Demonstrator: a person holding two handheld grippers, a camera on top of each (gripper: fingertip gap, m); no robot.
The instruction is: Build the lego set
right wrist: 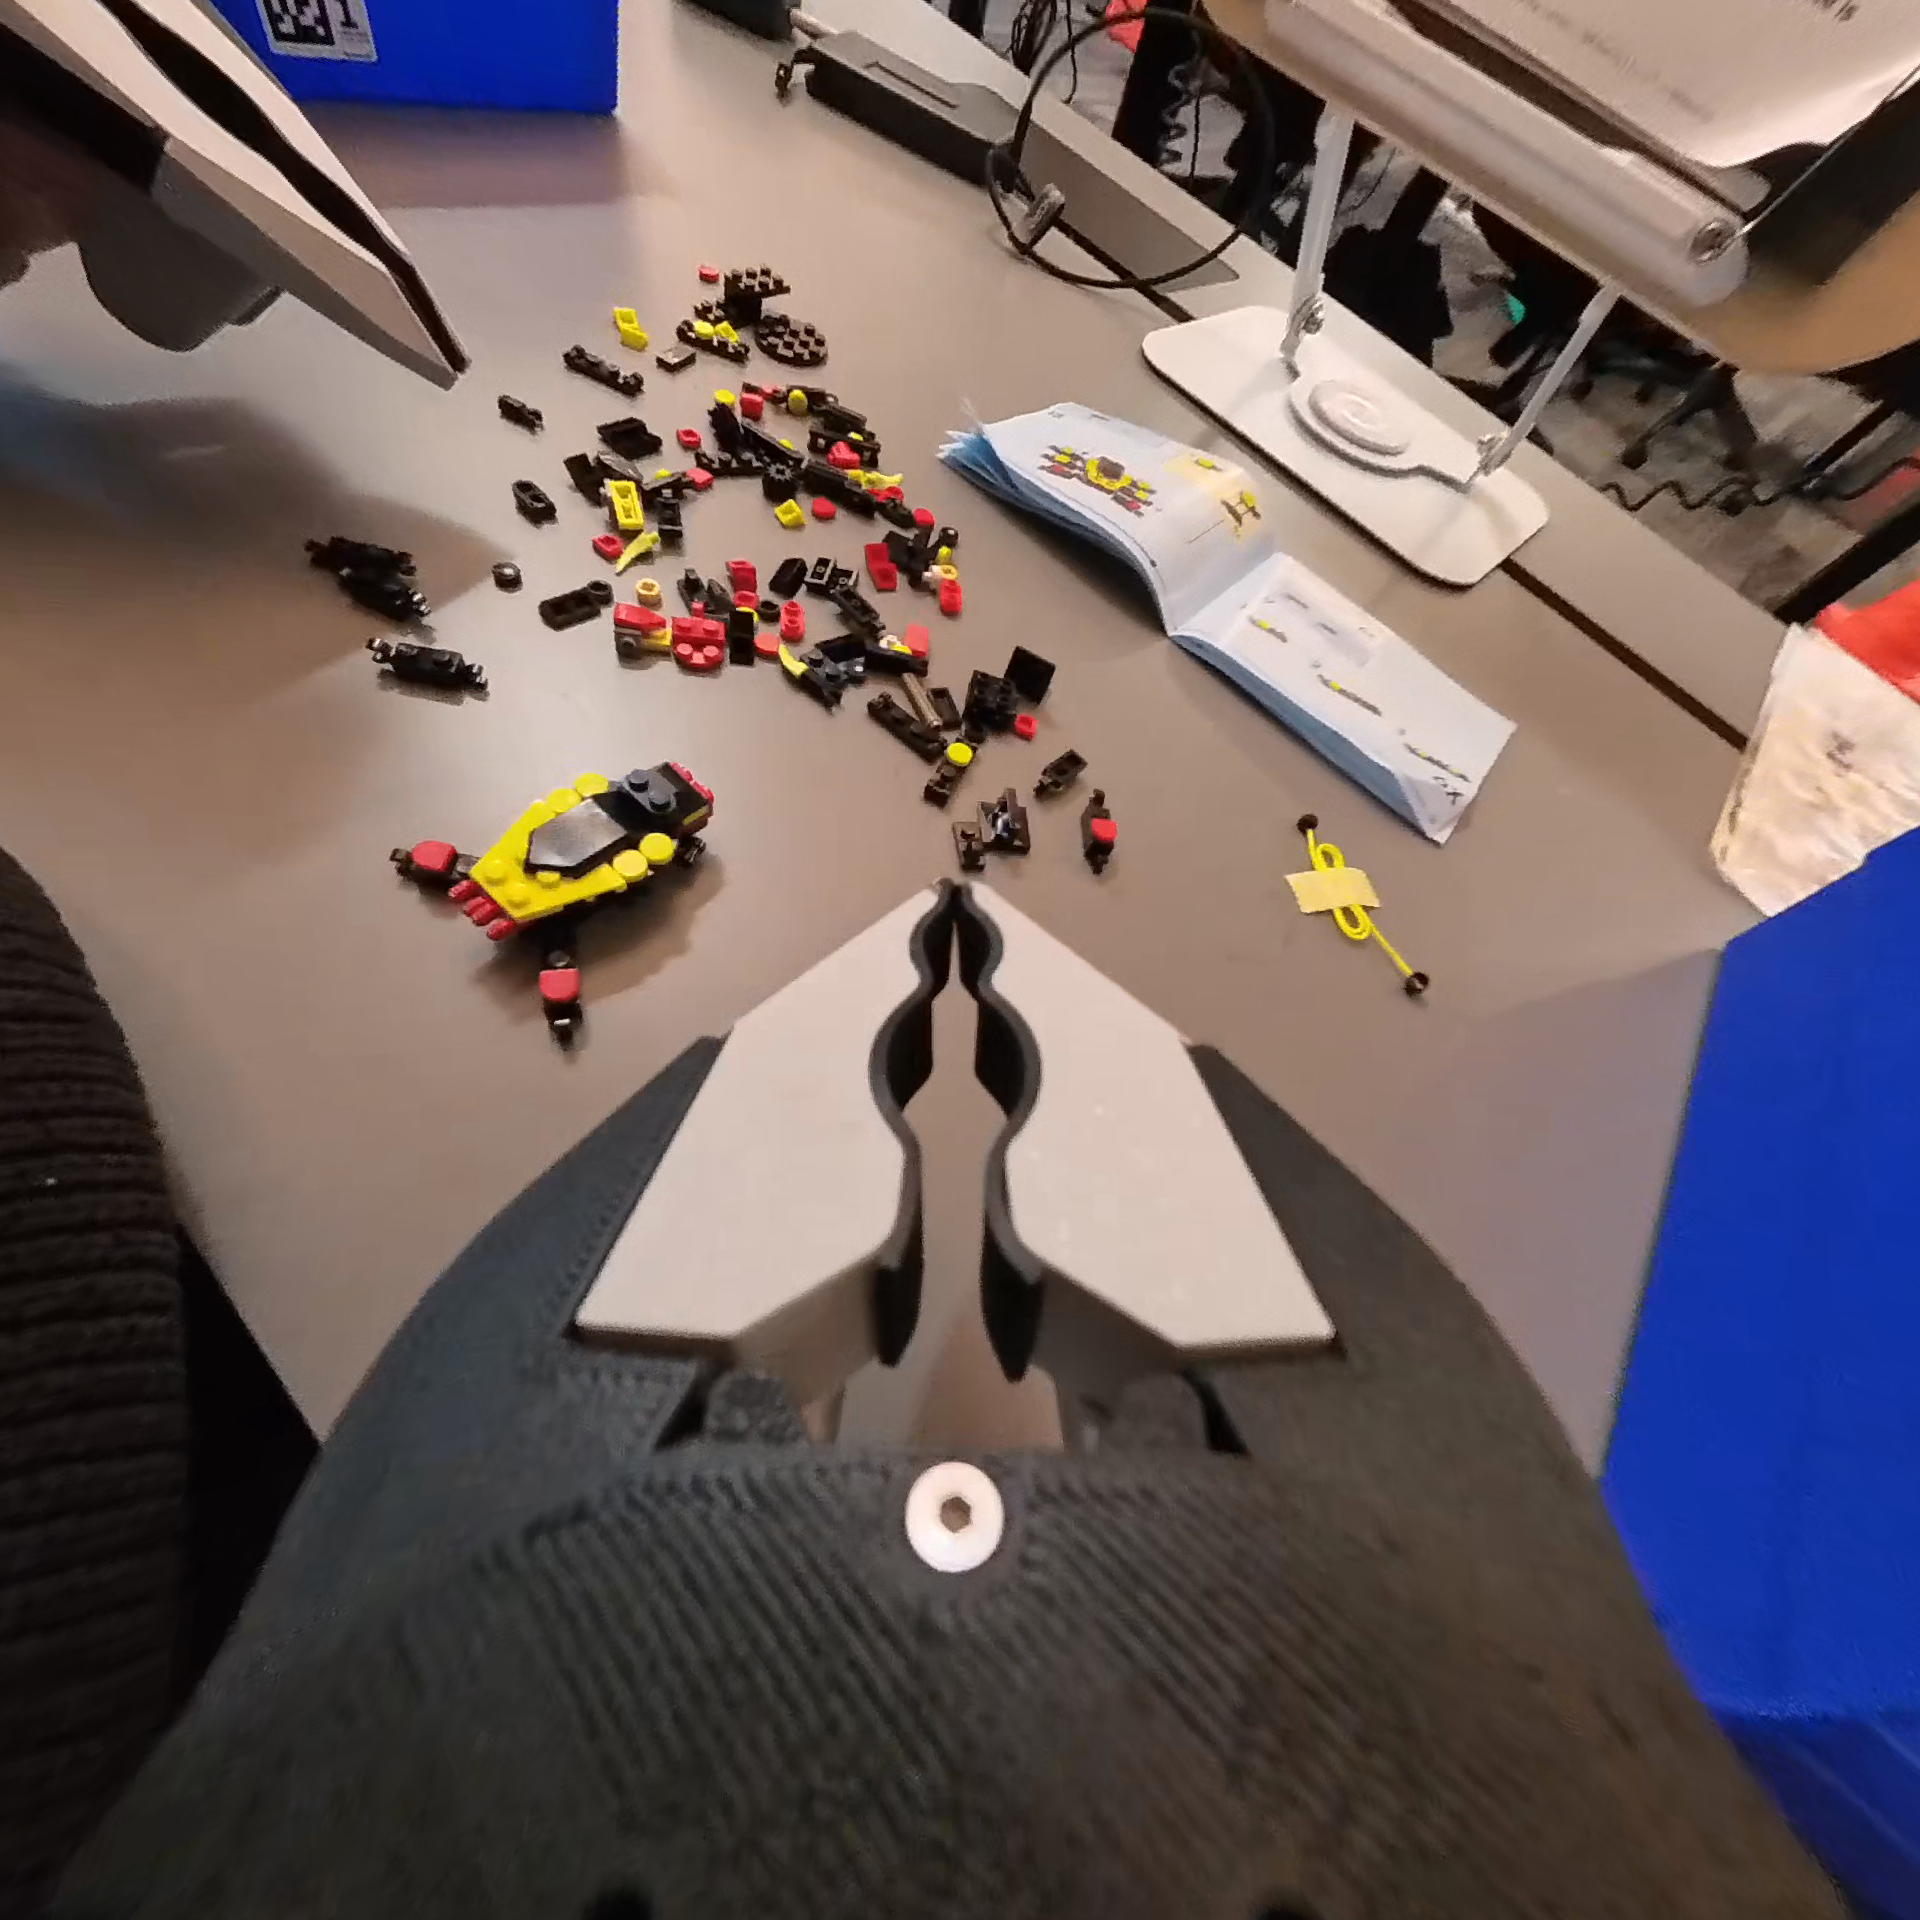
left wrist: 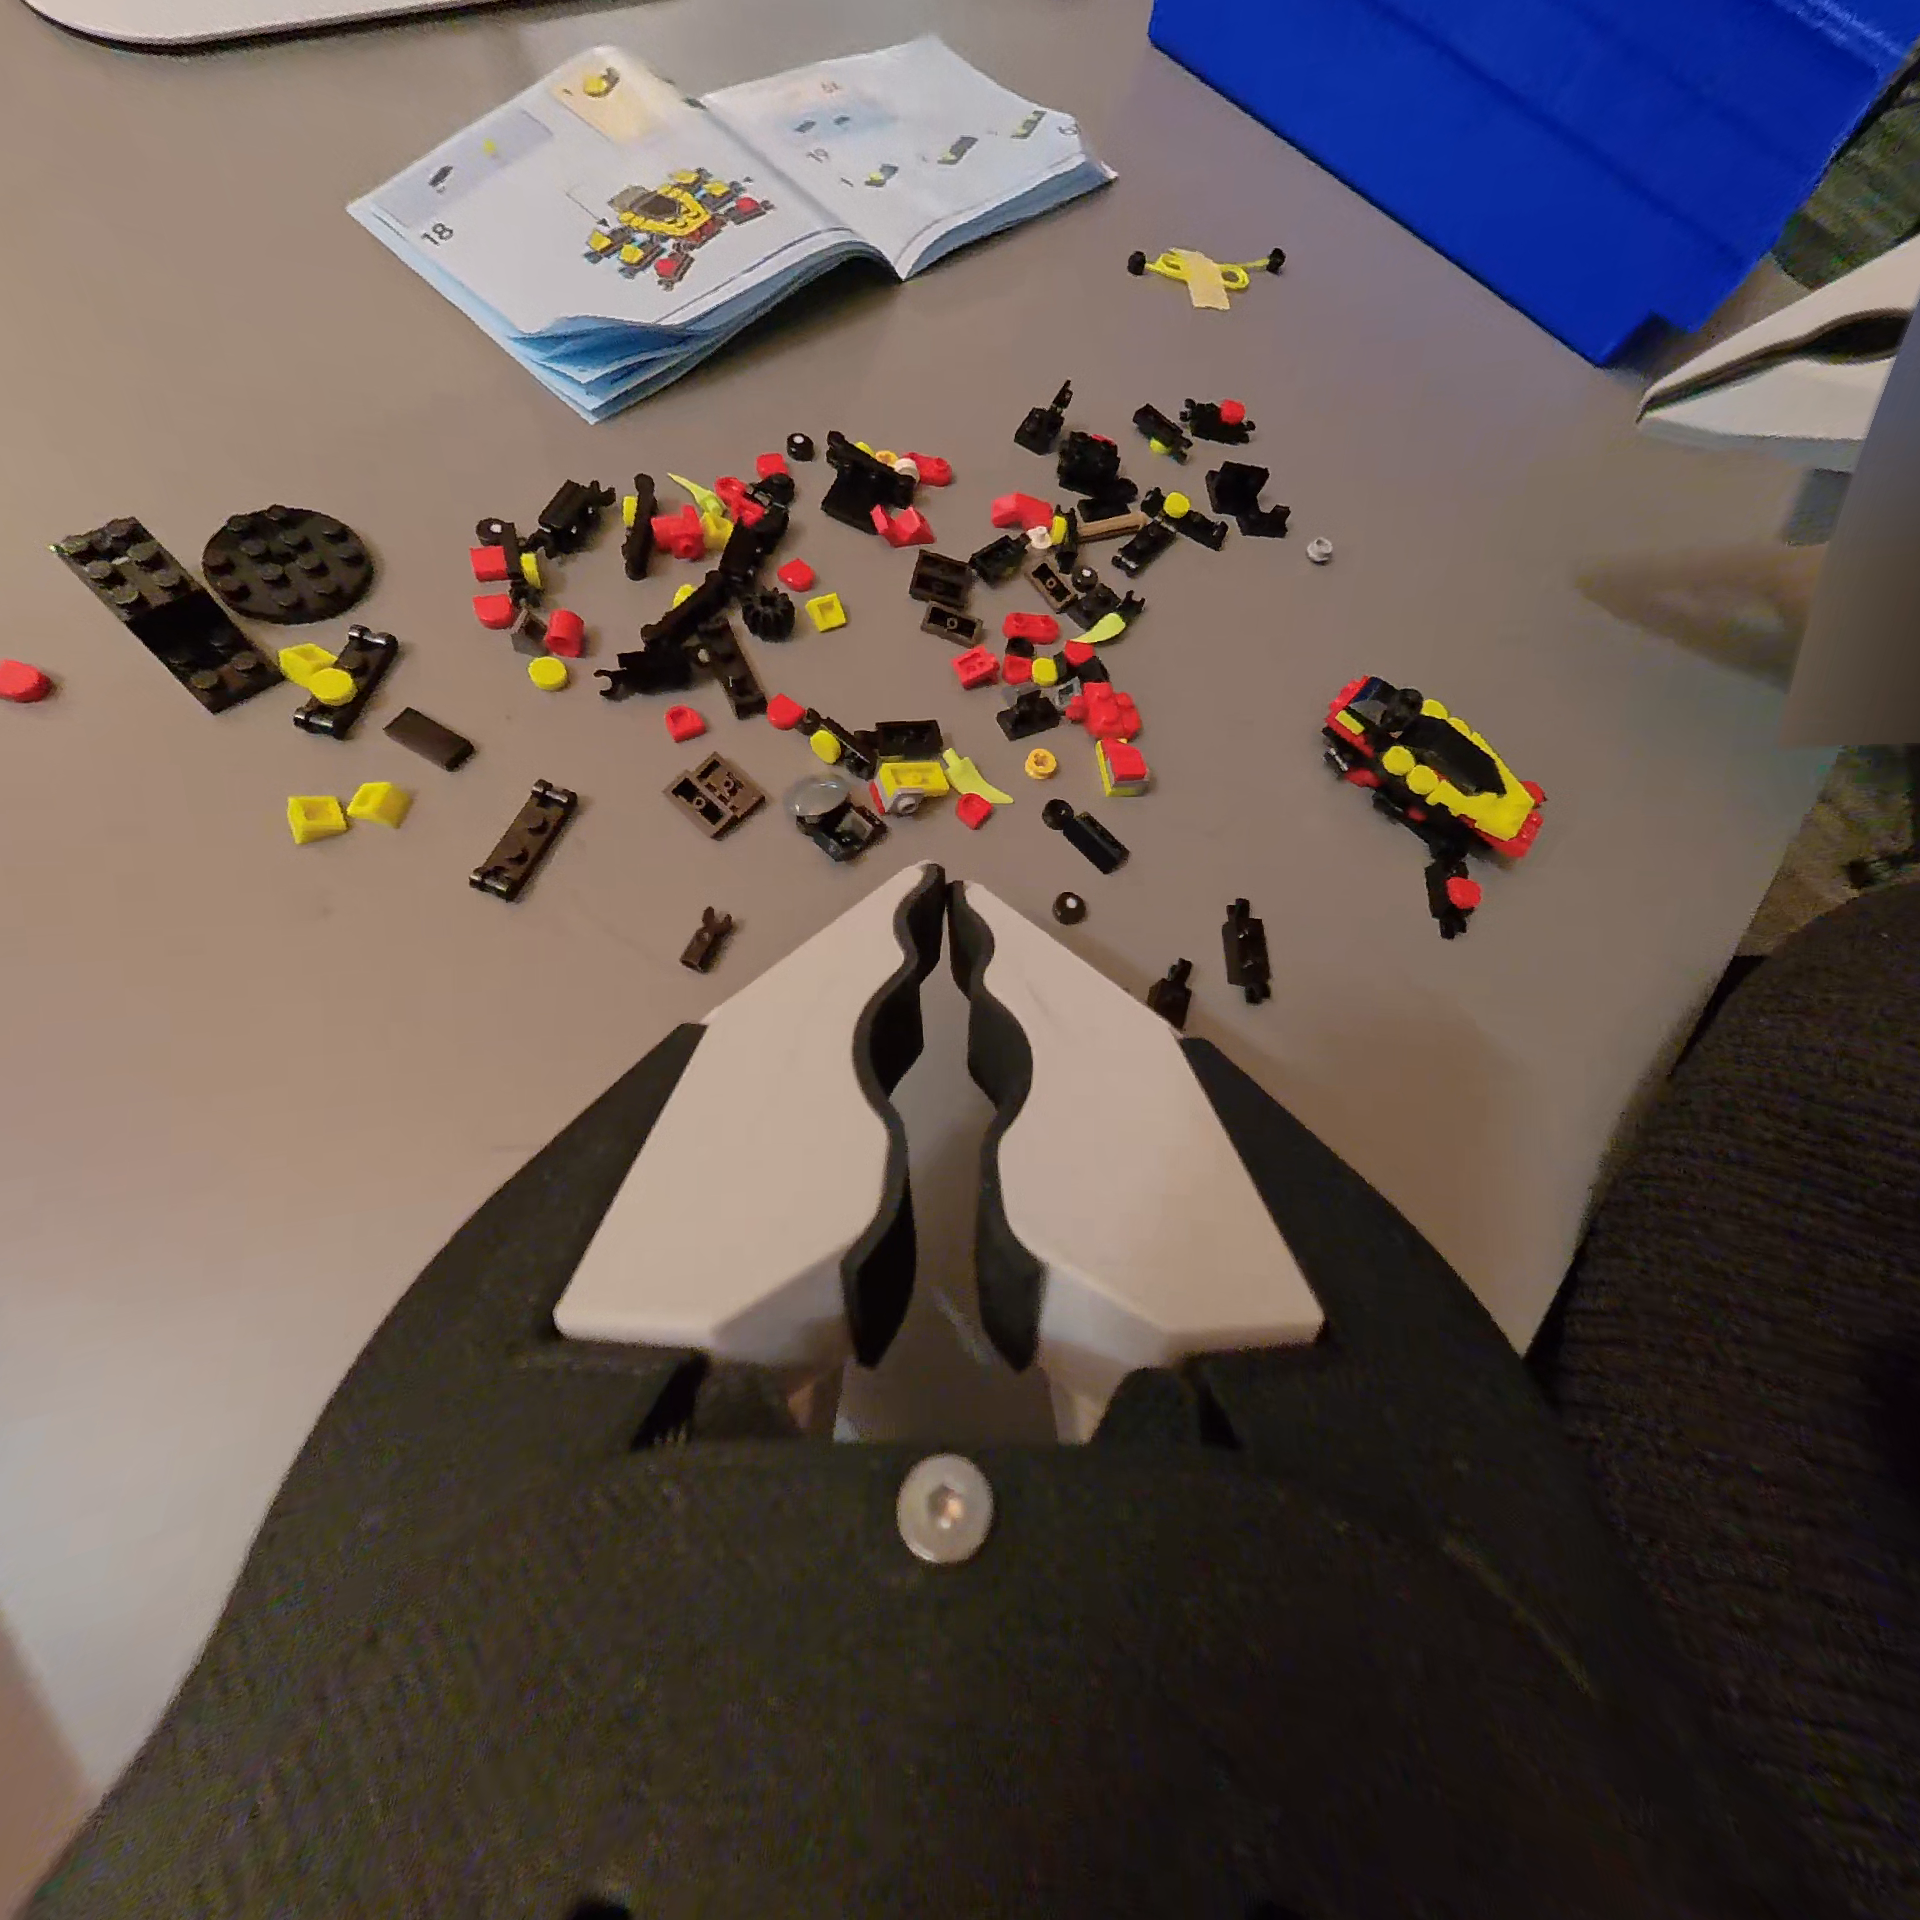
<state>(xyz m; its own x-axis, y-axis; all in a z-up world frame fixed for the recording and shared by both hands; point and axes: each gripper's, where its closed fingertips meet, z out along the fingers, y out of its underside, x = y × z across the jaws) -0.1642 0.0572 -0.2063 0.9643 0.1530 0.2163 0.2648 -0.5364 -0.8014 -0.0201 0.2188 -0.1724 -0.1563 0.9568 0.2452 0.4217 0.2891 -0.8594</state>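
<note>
My left gripper (left wrist: 943,885) is shut above the grey table (left wrist: 312,1039), and nothing shows between its pads. Just ahead of it lie a small black round stud (left wrist: 1067,907) and a black clip piece (left wrist: 707,938). Beyond is a scatter of several black, red and yellow bricks (left wrist: 831,623). A partly built yellow, black and red model (left wrist: 1434,774) lies to its right. My right gripper (right wrist: 948,889) is shut too, with nothing between its pads. Its tips are just short of small black clip pieces (right wrist: 997,826). The model (right wrist: 582,842) lies to its left.
An open instruction booklet (left wrist: 727,208) lies behind the bricks and also shows in the right wrist view (right wrist: 1247,582). A yellow cord with tape (right wrist: 1340,894) lies to the right. A blue bin (right wrist: 1787,1247) stands at the right edge. A white stand base (right wrist: 1351,416) is at the back. Spacing between my two grippers at the tips: around 25 cm. The black clip piece (left wrist: 707,938) lies some 6 cm from my left tips, 25 cm from my right tips. It turns up in the right wrist view (right wrist: 522,409) as well.
</note>
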